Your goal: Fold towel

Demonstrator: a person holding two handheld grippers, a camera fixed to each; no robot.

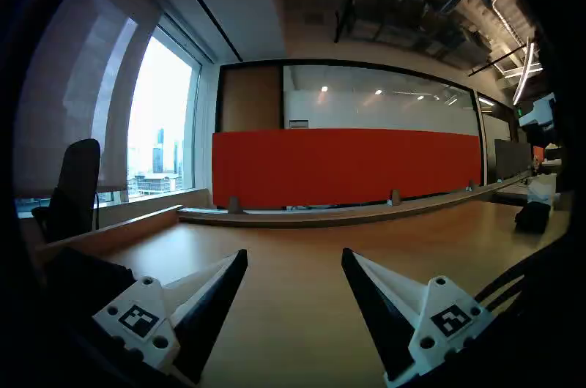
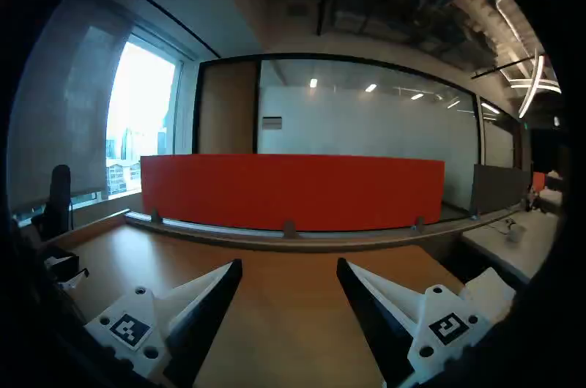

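Two handheld grippers hover low over a bare wooden desk, both pointing level toward a red divider at its far edge. The left gripper has its two white, black-padded fingers spread well apart with nothing between them; the right gripper is spread the same way and is likewise empty. This low, wide stance looks like a ready pose, probably taken before reaching for cloth. Where the towel lies cannot be told from these views. An office chair stands by a bright window to the left. Each finger carries a square black-and-white marker, a coded pattern and not words. A small sign on the back wall is too small to read.
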